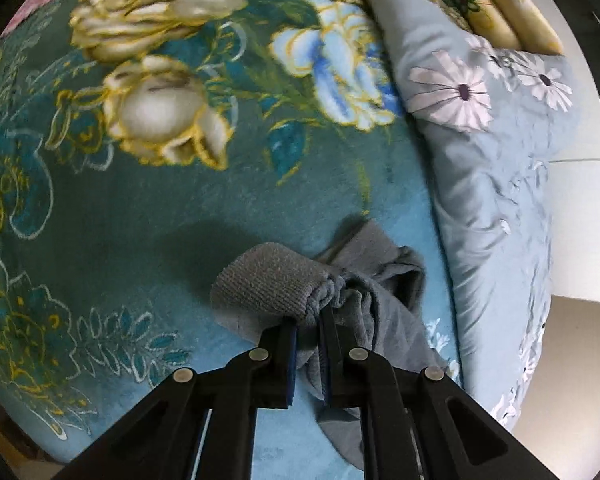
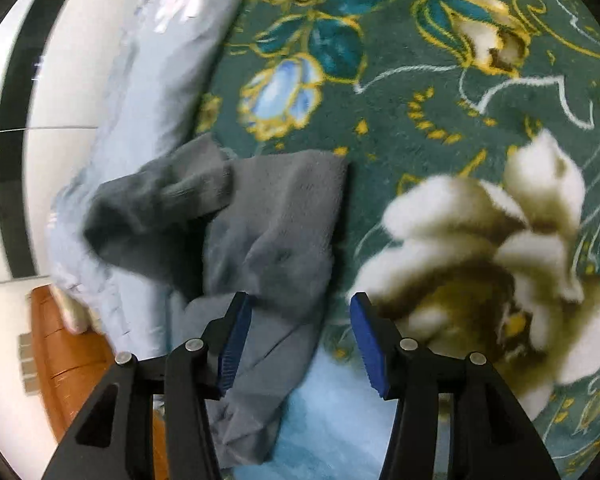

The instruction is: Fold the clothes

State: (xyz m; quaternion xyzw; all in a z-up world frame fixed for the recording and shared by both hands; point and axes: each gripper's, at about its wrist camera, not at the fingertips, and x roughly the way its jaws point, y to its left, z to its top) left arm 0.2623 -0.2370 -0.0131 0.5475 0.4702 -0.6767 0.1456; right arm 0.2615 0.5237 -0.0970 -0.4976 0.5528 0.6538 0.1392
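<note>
Left gripper (image 1: pixel 309 322): black, blue-padded jaws drawn close, pinching a bunched fold of the grey knitted garment (image 1: pixel 268 284). Right gripper (image 2: pixel 298 308): jaws spread, the garment's edge between them, pads not pressing. Garment (image 2: pixel 268 216): crumpled, long axis running away from the grippers, ribbed cuff at the far end, near the right edge of the teal floral fleece blanket (image 1: pixel 140 220) covering the bed. Beyond it: pale blue daisy-print quilt (image 1: pixel 492 184) along that edge.

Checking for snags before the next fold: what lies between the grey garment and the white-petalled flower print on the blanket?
Only bare teal blanket; the right wrist view shows nothing lying between the grey garment and the white flower print.
</note>
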